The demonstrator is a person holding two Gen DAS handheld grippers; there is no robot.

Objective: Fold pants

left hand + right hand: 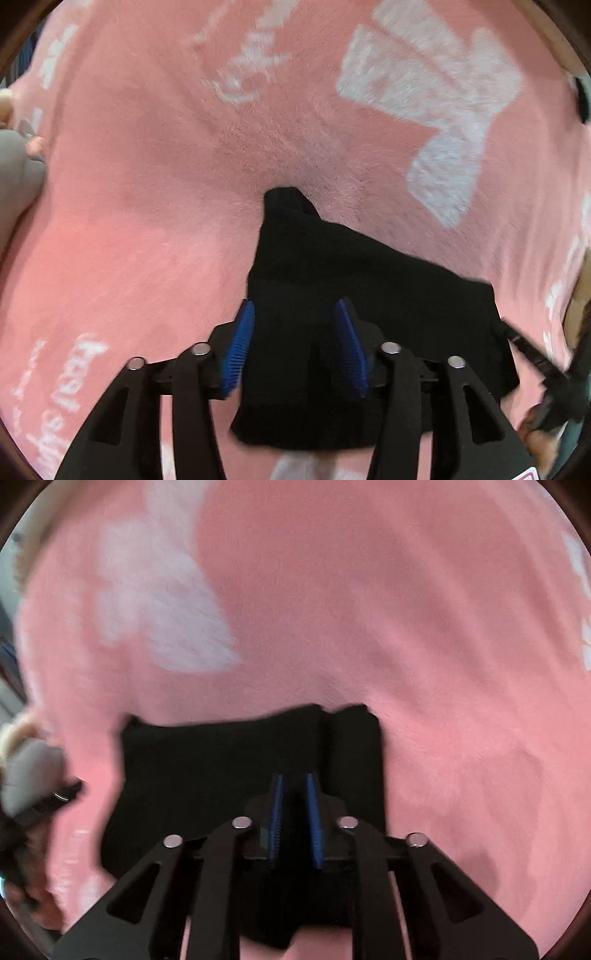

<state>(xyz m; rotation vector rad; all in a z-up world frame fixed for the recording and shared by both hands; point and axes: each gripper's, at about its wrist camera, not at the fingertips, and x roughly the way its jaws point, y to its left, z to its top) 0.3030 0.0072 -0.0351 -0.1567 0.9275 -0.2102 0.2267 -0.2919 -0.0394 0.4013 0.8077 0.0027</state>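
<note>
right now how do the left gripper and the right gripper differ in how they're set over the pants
The left gripper has its blue pads spread wide apart; the right gripper has its pads drawn close, leaving a narrow gap. The left sits over a rumpled, pointed part of the black pants; the right over a flat, squared part. Neither visibly grips cloth. Both hang above the pink blanket.
</note>
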